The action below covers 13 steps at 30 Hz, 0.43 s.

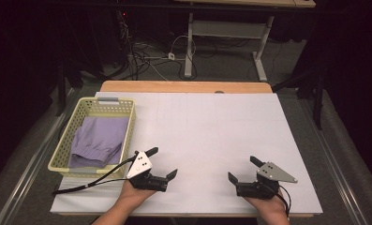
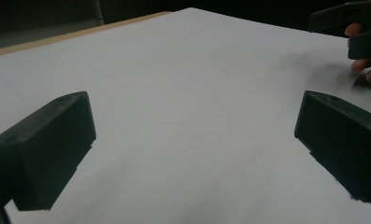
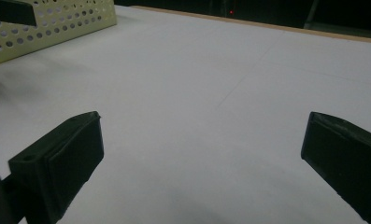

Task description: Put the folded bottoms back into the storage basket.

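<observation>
A pale yellow perforated basket (image 1: 80, 108) stands at the table's left side with a folded purple garment (image 1: 99, 139) inside it. My left gripper (image 1: 164, 162) rests near the front edge, just right of the basket, open with nothing between its jaws. My right gripper (image 1: 242, 169) rests at the front right, also open and holding nothing. In the left gripper view my left gripper (image 2: 192, 140) faces bare white table, with the other hand's fingers (image 2: 366, 65) at the far right. In the right gripper view my right gripper (image 3: 202, 154) faces the basket's wall (image 3: 57, 23) at upper left.
The white table surface (image 1: 207, 136) has a wooden strip (image 1: 183, 86) along its far edge. Beyond it stand a desk frame (image 1: 221, 33) and floor cables (image 1: 146, 56). A black cable (image 1: 87, 183) trails left from my left gripper.
</observation>
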Available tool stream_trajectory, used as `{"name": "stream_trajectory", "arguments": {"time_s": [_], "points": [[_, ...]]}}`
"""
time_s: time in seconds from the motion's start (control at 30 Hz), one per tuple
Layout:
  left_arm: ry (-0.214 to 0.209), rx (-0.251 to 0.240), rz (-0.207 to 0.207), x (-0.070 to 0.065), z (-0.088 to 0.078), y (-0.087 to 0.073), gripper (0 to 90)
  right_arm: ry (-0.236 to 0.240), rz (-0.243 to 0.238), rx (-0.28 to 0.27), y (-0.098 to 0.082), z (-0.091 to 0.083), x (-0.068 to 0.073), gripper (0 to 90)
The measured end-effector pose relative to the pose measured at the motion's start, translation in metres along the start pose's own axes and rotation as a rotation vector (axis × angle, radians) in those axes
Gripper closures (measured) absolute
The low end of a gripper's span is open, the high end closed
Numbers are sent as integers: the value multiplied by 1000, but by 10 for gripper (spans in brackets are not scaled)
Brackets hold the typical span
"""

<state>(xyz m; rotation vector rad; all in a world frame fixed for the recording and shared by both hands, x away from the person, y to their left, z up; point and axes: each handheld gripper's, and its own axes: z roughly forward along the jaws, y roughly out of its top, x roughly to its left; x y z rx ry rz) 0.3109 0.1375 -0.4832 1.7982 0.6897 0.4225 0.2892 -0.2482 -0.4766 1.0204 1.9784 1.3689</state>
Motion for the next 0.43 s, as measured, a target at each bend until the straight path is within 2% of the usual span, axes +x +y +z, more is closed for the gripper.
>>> {"name": "stream_trajectory", "arguments": {"time_s": [0.07,0.2,0.27,0.37,0.43], "points": [[-2,-19,-19,2,0,1,0,-17,3,-11,-1,-3,-1,2],[1,-33,-8,0,-1,-1,0,-40,31,-22,0,-6,-3,2],[18,-34,-14,0,-2,-1,0,-47,33,-30,2,-8,-1,2],[44,-29,-32,2,-3,-2,0,-41,19,-35,2,-10,3,2],[53,-29,-27,0,-4,-2,0,-34,9,-35,2,-11,4,2]]}}
